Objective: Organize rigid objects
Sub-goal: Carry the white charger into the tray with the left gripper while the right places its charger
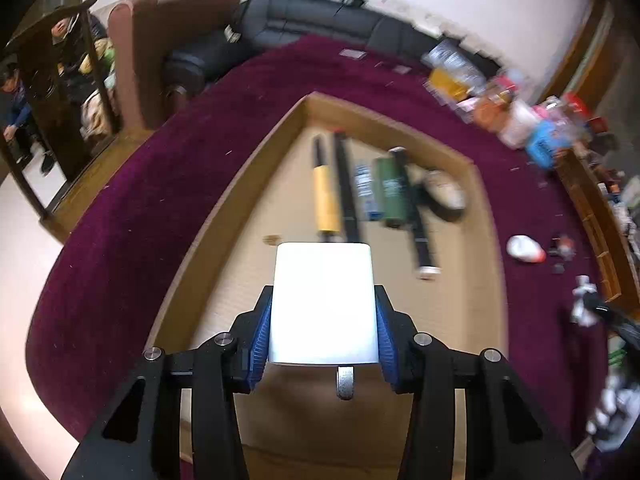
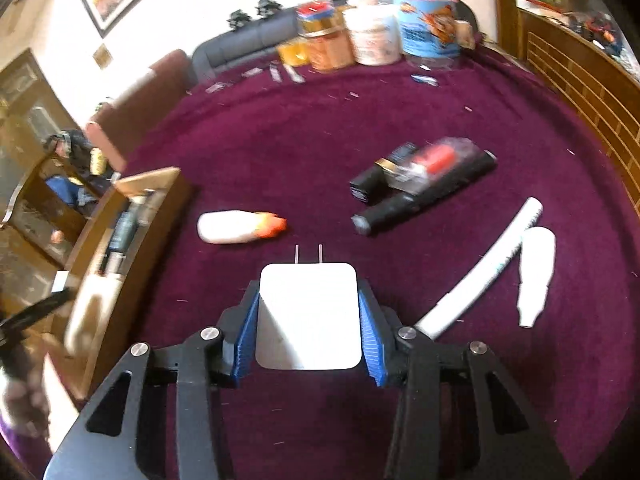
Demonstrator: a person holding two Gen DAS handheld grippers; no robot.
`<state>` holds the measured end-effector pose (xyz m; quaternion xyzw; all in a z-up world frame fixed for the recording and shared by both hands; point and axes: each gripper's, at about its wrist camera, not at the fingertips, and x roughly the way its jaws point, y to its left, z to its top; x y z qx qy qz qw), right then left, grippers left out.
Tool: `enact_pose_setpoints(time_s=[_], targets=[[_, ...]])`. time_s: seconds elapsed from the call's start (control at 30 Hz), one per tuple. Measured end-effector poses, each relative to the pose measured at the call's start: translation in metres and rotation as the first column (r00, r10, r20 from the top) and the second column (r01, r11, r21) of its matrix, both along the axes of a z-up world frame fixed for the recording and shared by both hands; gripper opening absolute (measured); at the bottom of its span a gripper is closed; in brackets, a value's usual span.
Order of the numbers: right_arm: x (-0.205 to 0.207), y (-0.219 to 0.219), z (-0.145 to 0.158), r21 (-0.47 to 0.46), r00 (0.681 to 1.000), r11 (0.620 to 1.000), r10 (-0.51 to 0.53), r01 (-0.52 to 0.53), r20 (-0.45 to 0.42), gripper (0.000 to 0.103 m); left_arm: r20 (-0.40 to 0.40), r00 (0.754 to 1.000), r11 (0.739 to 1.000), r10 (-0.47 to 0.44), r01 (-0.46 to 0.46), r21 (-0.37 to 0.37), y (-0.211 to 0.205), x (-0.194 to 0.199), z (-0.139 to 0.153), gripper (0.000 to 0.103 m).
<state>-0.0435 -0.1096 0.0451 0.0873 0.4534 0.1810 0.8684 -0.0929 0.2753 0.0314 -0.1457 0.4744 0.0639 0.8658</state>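
My left gripper [image 1: 324, 296] is shut on a plain white block [image 1: 324, 304], blue pads pressed to both its sides, and hangs over the near end of a shallow cardboard box [image 1: 224, 208]. In the box lie a yellow-handled tool [image 1: 326, 196], a black rod [image 1: 346, 188], a green can [image 1: 392, 188] and other small items in a row. My right gripper [image 2: 309, 286] is shut on a white plug adapter [image 2: 308, 316] whose two metal prongs [image 2: 308, 254] point forward, above the purple carpet [image 2: 320, 140]. The box [image 2: 132, 216] shows at the left of the right wrist view.
On the carpet lie a white bottle with an orange cap [image 2: 236, 227], a black bundle with a red part [image 2: 420, 176], a long white tube [image 2: 484, 268] and another white bottle [image 2: 536, 272]. Tubs and jars [image 2: 372, 32] stand at the far edge. A wooden shelf [image 2: 580, 92] lines the right.
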Motion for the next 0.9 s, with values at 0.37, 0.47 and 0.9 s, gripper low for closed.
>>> enact_pose_setpoints(time_s=[0.37, 0.47, 0.9], targets=[[-0.018, 0.119, 0.032, 0.096, 0.958, 0.954, 0.288, -0.285, -0.008, 0.043, -0.056, 0.998, 0.999, 0.003, 0.0, 0.054, 0.012, 0.049, -0.011, 0.042], [-0.023, 0.161, 0.026, 0.067, 0.932, 0.931, 0.362, -0.359, -0.027, 0.043, -0.001, 1.0, 1.0, 0.013, -0.013, 0.005, 0.018, 0.037, 0.002, 0.042], [-0.016, 0.286, -0.034, -0.109, 0.883, 0.878, 0.453, -0.466, -0.125, 0.044, 0.247, 0.965, 0.995, 0.093, -0.078, -0.068, 0.037, -0.079, 0.048, 0.054]])
